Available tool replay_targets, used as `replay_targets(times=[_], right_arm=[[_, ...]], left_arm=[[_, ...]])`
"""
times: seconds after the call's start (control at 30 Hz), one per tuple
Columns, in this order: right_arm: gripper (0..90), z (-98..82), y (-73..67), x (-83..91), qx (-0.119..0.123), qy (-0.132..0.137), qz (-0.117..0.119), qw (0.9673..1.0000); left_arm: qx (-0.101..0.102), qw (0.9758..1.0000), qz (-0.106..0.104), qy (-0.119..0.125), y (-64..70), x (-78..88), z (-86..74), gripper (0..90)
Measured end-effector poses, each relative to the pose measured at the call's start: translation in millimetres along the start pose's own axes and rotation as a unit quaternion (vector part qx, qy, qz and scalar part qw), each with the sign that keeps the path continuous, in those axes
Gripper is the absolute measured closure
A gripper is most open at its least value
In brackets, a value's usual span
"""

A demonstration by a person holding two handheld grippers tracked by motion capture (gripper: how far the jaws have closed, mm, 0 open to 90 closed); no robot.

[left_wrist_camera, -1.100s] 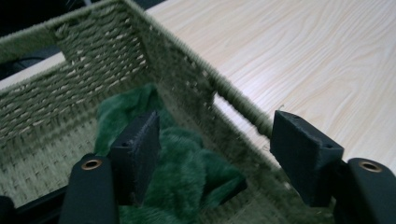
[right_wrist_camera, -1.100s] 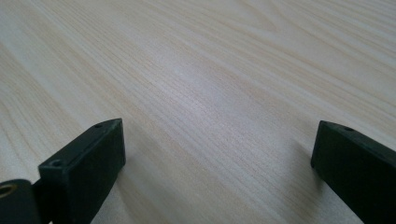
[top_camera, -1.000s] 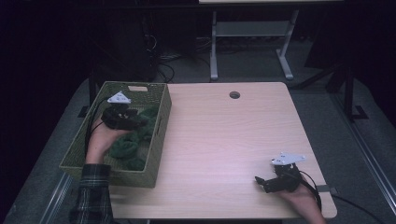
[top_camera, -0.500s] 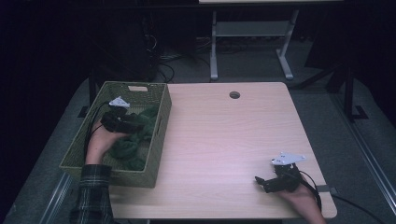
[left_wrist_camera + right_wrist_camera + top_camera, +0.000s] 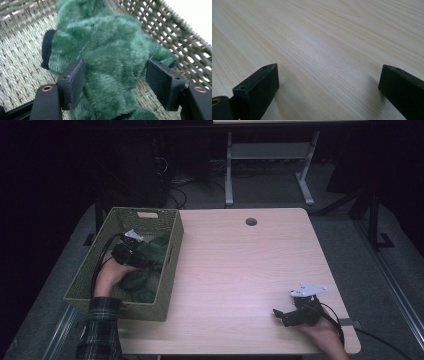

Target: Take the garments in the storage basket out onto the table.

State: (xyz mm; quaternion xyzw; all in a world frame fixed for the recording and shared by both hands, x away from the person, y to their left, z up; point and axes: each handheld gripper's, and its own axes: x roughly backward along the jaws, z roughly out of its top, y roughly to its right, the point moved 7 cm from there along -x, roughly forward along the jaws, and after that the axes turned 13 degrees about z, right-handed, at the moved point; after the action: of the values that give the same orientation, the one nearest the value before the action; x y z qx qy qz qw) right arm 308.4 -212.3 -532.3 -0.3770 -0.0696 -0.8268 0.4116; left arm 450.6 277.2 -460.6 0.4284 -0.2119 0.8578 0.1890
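Left gripper [image 5: 115,85] down inside the woven basket [image 5: 95,270] at the left of the high view, jaws having just been opening, set wide to either side of the green plush garment [image 5: 110,57]. In the left gripper view, fur bulging between the two pads: left pad touching the pile, right pad just beside it with a slim gap showing, so no firm pinch to be seen. Garment heaped in the middle and lower part of that frame, a dark ribbed cuff [image 5: 46,50] at centre left.

Around it, basket weave on every side: floor at left, slanted wall at upper right, close behind the right pad. In the high view, basket rim between the garment and the bare table [image 5: 240,270].

Right gripper [image 5: 287,316] at the lower right of the high view, resting low on the tabletop, well apart from the basket; jaws spread wide with nothing between them, wood grain alone under them in the right gripper view.

High view alone giving the basket's place at the table's left edge and the plaid sleeve [image 5: 100,330]; left gripper view alone giving pad contact and cuff.
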Motion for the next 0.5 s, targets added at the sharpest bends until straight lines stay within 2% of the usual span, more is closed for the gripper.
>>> replay_targets(times=[0.1, 0.2, 0.27, 0.33, 0.4, 0.5], right_arm=[[2.7, 0.0, -0.1, 0.0, 0.000, 0.000, 0.000, 1.0000], [2.7, 0.0, -0.1, 0.0, 0.000, 0.000, 0.000, 1.0000], [2.7, 0.0, -0.1, 0.0, 0.000, 0.000, 0.000, 1.0000], [2.7, 0.0, -0.1, 0.0, 0.000, 0.000, 0.000, 1.0000], [2.7, 0.0, -0.2, 0.0, -0.001, 0.000, 0.000, 1.0000], [2.7, 0.0, 0.0, 0.0, 0.000, 0.000, 0.000, 1.0000]], left_arm=[[0.001, 0.9999, 0.002, -0.013, 0.2, -4.5, -3.6, 30.8], [0.002, 0.9997, -0.001, -0.026, 0.4, -7.0, -7.0, 36.5], [0.002, 0.9995, -0.002, -0.030, 0.8, -6.9, -8.1, 43.3], [0.000, 0.9993, -0.009, -0.035, 1.5, -5.8, -9.1, 55.1], [0.000, 0.9992, -0.017, -0.037, 3.0, -5.1, -9.3, 62.2], [0.007, 0.9989, -0.023, -0.041, 3.3, -2.7, -8.7, 73.6]])
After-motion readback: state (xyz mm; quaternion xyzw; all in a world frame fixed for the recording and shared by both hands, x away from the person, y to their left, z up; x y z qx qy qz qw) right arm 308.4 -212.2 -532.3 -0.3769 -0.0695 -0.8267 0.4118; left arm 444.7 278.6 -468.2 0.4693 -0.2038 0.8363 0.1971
